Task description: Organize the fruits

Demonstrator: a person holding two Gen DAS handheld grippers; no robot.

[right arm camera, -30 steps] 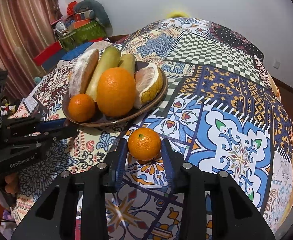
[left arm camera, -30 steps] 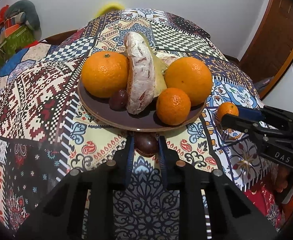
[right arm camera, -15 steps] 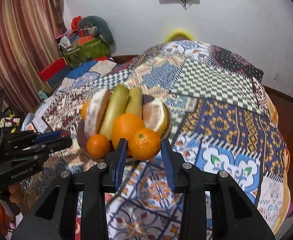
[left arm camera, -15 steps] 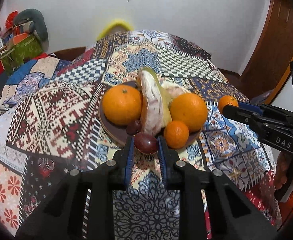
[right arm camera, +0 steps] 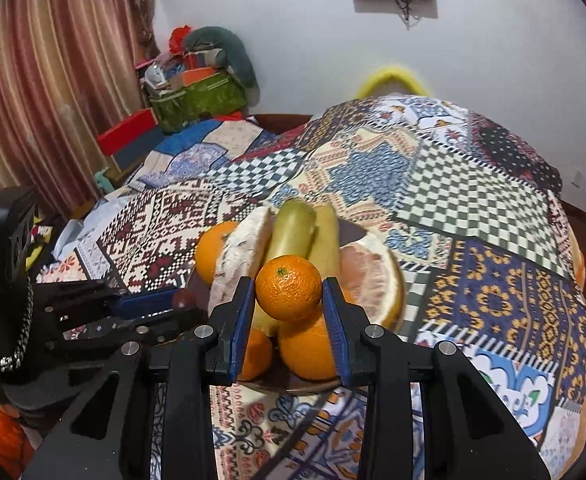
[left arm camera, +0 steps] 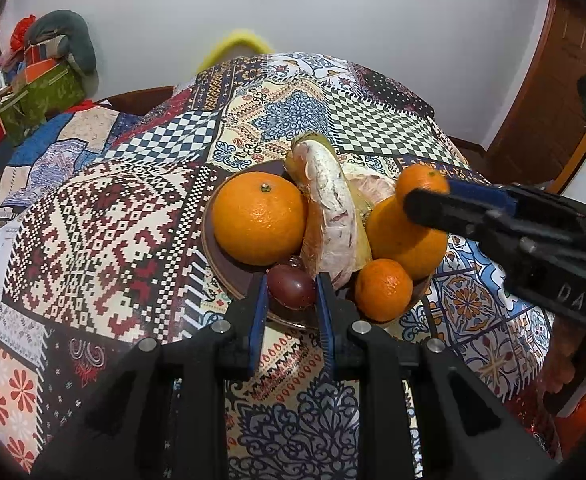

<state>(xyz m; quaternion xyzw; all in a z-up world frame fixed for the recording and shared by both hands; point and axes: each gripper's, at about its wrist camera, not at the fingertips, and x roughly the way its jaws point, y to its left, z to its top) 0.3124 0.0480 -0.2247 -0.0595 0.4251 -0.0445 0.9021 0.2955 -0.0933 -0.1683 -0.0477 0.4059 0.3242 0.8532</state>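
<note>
A brown plate (left arm camera: 229, 268) on the patchwork tablecloth holds a big orange (left arm camera: 259, 218), a second big orange (left arm camera: 397, 236), a small mandarin (left arm camera: 383, 290), a pomelo wedge (left arm camera: 331, 216) and bananas (right arm camera: 293, 232). My left gripper (left arm camera: 291, 292) is shut on a dark purple plum (left arm camera: 292, 286) and holds it over the plate's near rim. My right gripper (right arm camera: 289, 300) is shut on a small mandarin (right arm camera: 289, 288) and holds it above the fruit pile; it also shows in the left wrist view (left arm camera: 421, 178).
The round table (left arm camera: 93, 216) drops away at its edges. Boxes and bags (right arm camera: 197, 92) stand by the wall at the back left, next to a striped curtain (right arm camera: 53, 80). A yellow chair back (left arm camera: 235, 46) stands behind the table. A wooden door (left arm camera: 553, 92) is at the right.
Both grippers have lifted their fruit off the tablecloth and carried it to the plate: the plum is now over the near rim, the mandarin above the pile.
</note>
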